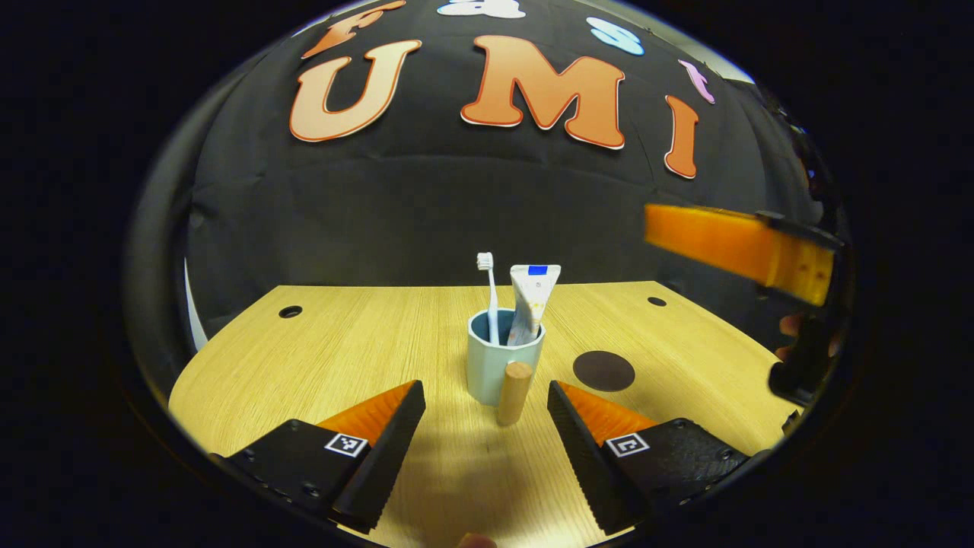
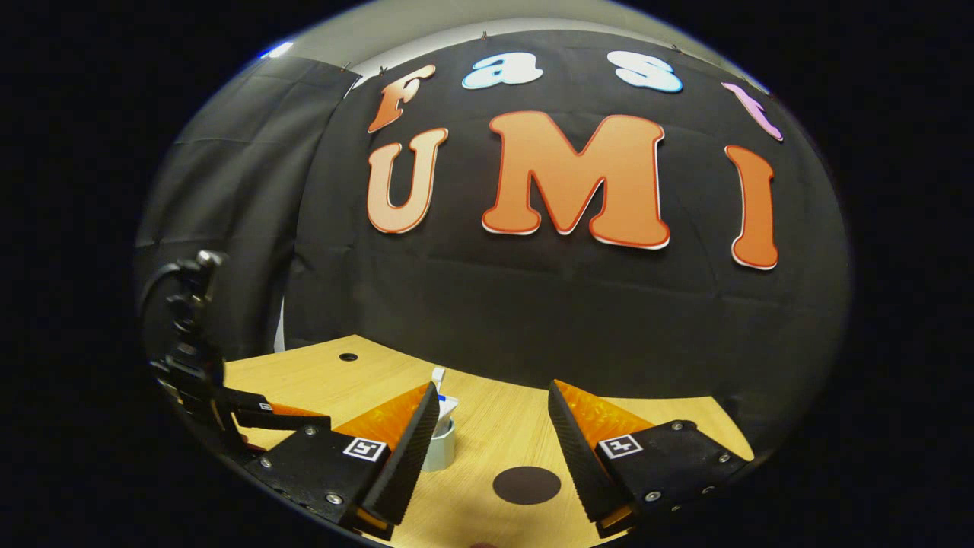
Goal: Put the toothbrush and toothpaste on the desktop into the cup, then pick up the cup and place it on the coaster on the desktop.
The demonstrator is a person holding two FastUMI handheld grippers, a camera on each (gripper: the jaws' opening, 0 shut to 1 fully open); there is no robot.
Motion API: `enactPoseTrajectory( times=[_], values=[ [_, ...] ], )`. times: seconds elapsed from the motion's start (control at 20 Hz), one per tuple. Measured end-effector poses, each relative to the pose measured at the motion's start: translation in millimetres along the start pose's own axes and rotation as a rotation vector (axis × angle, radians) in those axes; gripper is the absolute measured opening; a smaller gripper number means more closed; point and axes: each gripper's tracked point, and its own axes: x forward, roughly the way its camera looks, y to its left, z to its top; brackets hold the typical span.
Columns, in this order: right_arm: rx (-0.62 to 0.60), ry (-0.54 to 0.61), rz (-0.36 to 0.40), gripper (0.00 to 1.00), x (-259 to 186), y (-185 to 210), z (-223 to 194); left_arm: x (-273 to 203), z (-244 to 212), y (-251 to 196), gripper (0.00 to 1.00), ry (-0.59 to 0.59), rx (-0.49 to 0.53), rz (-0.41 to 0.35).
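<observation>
A pale blue-grey cup (image 1: 494, 371) with a round wooden handle (image 1: 514, 392) stands upright mid-table. A white toothbrush (image 1: 490, 297) and a white toothpaste tube (image 1: 532, 299) stick up out of it. To its right lies a dark round coaster (image 1: 603, 371). My left gripper (image 1: 485, 396) is open just in front of the cup, its fingers either side of the handle, apart from it. In the right gripper view my right gripper (image 2: 493, 418) is open above the table, with the coaster (image 2: 526, 485) between its fingers and the cup (image 2: 442, 445) behind its left finger.
The light wooden table (image 1: 365, 342) has small round holes near its back corners. The right gripper's orange body (image 1: 738, 247) hangs high at the right in the left gripper view. The left gripper (image 2: 228, 411) is at the left edge of the right gripper view.
</observation>
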Motion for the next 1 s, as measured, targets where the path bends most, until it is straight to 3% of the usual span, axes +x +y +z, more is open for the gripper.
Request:
enactPoseTrajectory(
  times=[0.35,0.7,1.0],
  values=[
    [0.000,0.060,-0.015,0.90,-47,-33,27,26,12,-13,0.98,0.164,-0.006,-0.035],
    [0.007,0.114,-0.026,0.91,-84,-57,35,41,10,-13,0.98,0.422,-0.103,-0.031],
    [0.002,0.096,-0.010,0.92,-107,-63,46,46,-1,-17,0.98,0.602,-0.035,0.010]
  ],
)
